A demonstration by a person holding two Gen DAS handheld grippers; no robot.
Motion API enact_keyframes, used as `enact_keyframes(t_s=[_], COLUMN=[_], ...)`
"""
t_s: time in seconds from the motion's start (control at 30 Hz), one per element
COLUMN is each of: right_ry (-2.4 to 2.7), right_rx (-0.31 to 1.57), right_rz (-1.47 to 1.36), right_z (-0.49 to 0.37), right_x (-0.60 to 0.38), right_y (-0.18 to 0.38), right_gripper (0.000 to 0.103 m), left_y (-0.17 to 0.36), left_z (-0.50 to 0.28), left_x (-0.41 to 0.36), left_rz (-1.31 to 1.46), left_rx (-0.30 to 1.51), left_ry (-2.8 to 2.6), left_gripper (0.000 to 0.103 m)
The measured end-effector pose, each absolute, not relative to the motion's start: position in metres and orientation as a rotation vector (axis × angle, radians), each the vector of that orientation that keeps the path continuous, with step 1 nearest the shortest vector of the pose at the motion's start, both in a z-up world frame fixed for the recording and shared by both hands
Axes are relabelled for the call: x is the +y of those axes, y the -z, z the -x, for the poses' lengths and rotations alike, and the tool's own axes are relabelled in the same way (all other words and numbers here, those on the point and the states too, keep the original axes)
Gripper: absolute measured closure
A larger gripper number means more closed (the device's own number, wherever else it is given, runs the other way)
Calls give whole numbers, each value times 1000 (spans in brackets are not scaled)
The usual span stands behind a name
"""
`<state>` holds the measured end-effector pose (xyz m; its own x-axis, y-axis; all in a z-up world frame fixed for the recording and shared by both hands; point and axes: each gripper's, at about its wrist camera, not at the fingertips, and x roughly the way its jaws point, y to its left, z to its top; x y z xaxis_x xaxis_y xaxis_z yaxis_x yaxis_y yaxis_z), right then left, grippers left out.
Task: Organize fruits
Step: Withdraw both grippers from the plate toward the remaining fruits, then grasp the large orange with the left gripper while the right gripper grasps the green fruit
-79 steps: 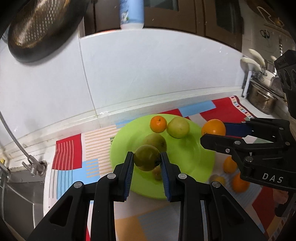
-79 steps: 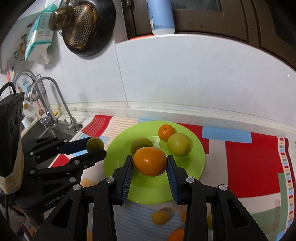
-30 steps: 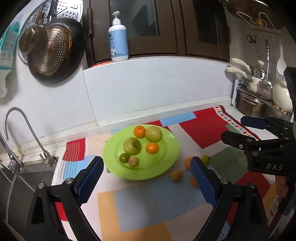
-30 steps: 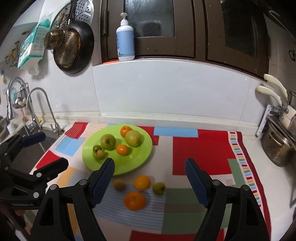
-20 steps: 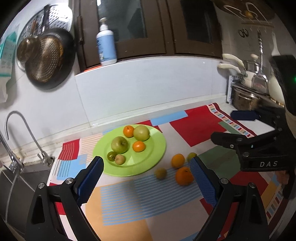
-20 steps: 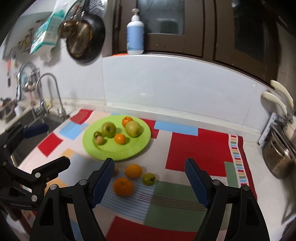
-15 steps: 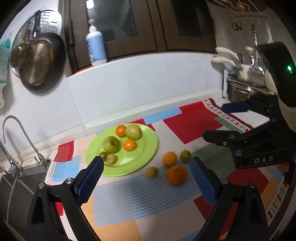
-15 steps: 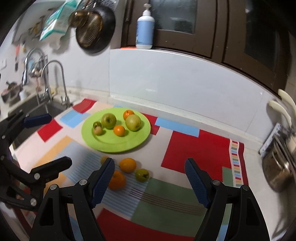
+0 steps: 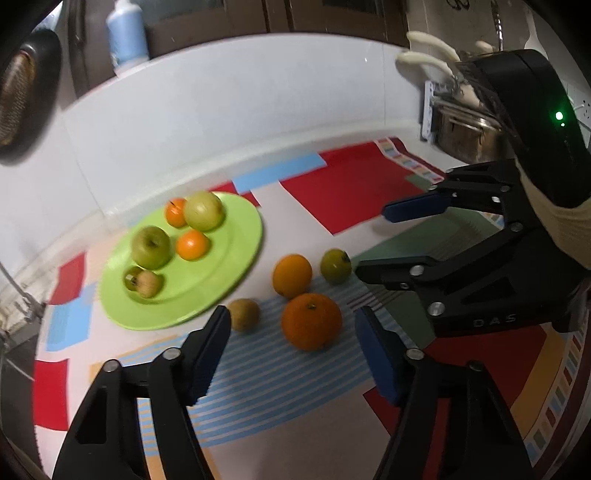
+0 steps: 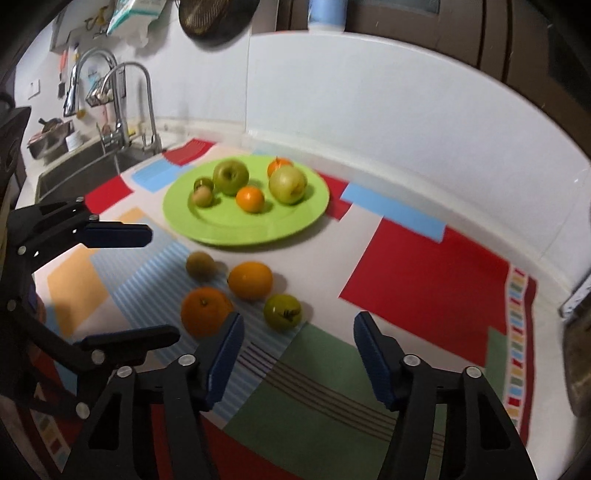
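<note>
A green plate (image 9: pixel 236 254) (image 10: pixel 306 218) on the patchwork mat holds several fruits: a green apple (image 9: pixel 150 246), a pale apple (image 9: pixel 204 210), two small oranges and two small fruits at its left. Loose on the mat in front of it lie a large orange (image 9: pixel 311 320) (image 10: pixel 205 311), a second orange (image 9: pixel 291 275) (image 10: pixel 250 280), a small green fruit (image 9: pixel 335 266) (image 10: pixel 283 311) and a brown kiwi (image 9: pixel 243 314) (image 10: pixel 200 264). My left gripper (image 9: pixel 293 349) is open and empty, just short of the large orange. My right gripper (image 10: pixel 295 350) is open and empty, just short of the small green fruit.
A sink (image 10: pixel 85 166) with a tall tap (image 10: pixel 129 99) lies at the left. A steel pot (image 9: pixel 465 136) stands at the right end of the counter. A white tiled wall (image 10: pixel 369 110) runs behind the mat. A soap bottle (image 9: pixel 127 35) stands on the ledge above.
Both grippers released their fruit onto the plate, opened and pulled back. Over the last half second both have moved down and in close to the loose fruits on the mat.
</note>
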<state>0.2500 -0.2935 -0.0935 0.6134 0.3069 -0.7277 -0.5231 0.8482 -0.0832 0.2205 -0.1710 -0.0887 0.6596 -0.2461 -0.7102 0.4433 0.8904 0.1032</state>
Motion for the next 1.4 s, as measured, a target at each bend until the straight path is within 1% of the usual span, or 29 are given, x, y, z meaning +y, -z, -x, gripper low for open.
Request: enact_keyframes(t_s=[0.13, 0.2, 0.37, 0.47, 0.57, 0.63, 0.93, 1.4], right_ry=[-515, -530, -551, -563, -572, -576, -537, -405], right_rx=[817, 830, 859, 876, 883, 881, 868, 744], right_rz=[288, 281, 268, 259, 248, 248, 203, 67], right_z=[-263, -268, -279, -285, -288, -289, -275, -226], right_x=[-291, -289, -285, -280, -278, -277, -282, -286], right_y=[110, 115, 126, 131, 134, 134, 125, 69], right_gripper=[50, 52, 58, 61, 66, 72, 72, 72], left_y=[102, 106, 116, 119, 119, 119, 101, 53], left_z=[-232, -235, -247, -252, -252, -249, -237, -200], left_x=[-175, -175, -173, -171, -171, -171, -164, -129], left_rz=[-259, -254, -212, -178, -169, -176, -164, -108], left_rx=[815, 833, 877, 895, 895, 891, 847, 741], left_ry=[443, 453, 471, 489, 503, 500, 479, 387], left_gripper=[40, 44, 49, 55, 61, 61, 61, 61])
